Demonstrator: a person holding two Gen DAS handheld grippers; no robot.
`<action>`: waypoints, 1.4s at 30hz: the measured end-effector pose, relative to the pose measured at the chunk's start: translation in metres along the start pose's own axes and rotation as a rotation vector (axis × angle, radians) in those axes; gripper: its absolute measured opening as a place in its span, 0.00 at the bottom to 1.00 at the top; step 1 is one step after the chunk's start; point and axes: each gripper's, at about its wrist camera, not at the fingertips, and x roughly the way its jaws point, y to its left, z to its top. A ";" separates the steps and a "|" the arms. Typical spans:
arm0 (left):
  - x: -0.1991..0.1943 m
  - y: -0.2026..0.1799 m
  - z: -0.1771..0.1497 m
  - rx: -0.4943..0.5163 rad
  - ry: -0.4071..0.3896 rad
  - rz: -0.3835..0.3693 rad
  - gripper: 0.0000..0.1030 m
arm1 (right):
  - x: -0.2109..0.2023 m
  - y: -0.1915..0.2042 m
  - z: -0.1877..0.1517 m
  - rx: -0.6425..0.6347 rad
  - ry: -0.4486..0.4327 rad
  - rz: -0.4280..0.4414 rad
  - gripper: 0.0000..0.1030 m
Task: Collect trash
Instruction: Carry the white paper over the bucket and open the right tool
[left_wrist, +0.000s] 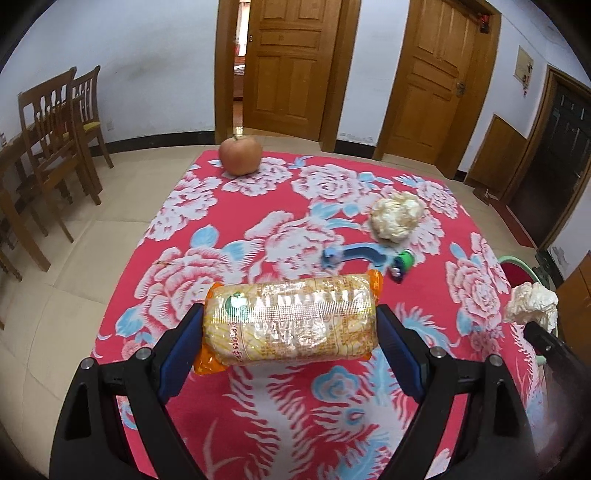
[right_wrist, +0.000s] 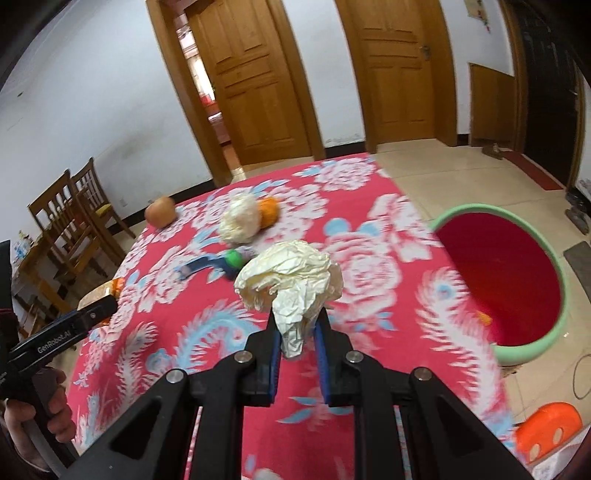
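Left gripper grasps a yellow snack packet, lower centre of frame, above the table. Right gripper is clenched on crumpled paper, centre frame; red basin at right.

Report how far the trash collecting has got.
Done: an orange scrap already lies in the basin. In hand: left gripper clamps the noodle packet; right gripper pinches a crumpled paper ball. Left: another paper wad beside the apple and toy.
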 end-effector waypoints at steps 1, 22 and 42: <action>0.000 -0.004 0.000 0.004 0.001 -0.006 0.86 | -0.003 -0.006 0.000 0.006 -0.006 -0.008 0.18; 0.000 -0.090 0.003 0.132 0.022 -0.159 0.86 | -0.023 -0.114 0.005 0.170 -0.042 -0.164 0.19; 0.024 -0.162 0.019 0.269 0.032 -0.275 0.86 | 0.011 -0.191 0.005 0.327 0.023 -0.282 0.38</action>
